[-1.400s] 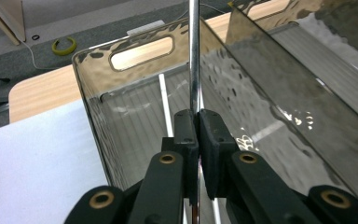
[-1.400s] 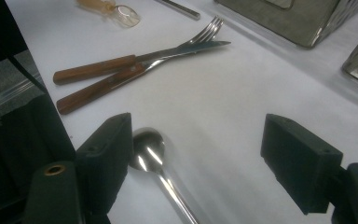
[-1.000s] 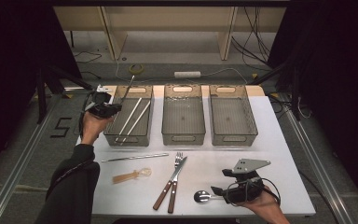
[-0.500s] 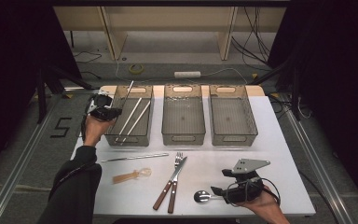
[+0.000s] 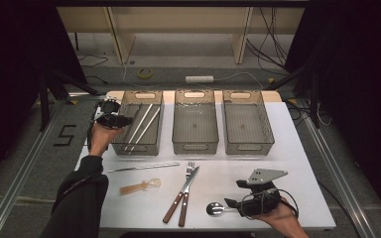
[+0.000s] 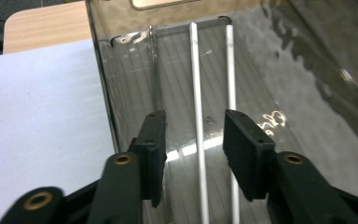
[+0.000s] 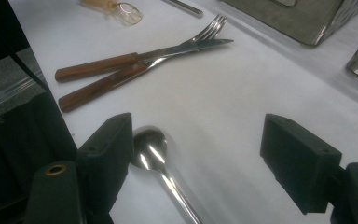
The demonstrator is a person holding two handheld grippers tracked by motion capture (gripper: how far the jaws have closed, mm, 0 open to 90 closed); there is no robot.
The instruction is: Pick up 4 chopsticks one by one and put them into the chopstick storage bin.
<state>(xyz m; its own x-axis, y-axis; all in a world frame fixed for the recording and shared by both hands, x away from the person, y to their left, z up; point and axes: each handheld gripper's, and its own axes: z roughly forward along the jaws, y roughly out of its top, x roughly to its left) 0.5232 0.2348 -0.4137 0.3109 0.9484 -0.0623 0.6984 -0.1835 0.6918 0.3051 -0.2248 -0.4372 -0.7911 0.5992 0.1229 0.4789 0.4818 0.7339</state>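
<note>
Work in hand: cutlery is being sorted from the table [image 5: 297, 163] into three bins.
Left gripper [image 6: 193, 140]: held over the left bin [image 5: 155, 106]; its jaws have just been opening, with one metal rod [image 6: 198, 135] lying free between them, unpressed.
Right gripper [image 7: 196, 154]: jaws set wide, nothing gripped.
Spoon [image 7: 151, 151]: lying on the table, bowl just beside the right gripper's left jaw, handle running back under the gripper.
Deciding relation: the spoon's long axis runs along the right gripper's reach; it is judged nearest to the right hand.

The spoon [image 7: 161, 172] runs off the bottom edge — its handle cut off; the two rods [image 6: 198, 121] likewise.
</note>
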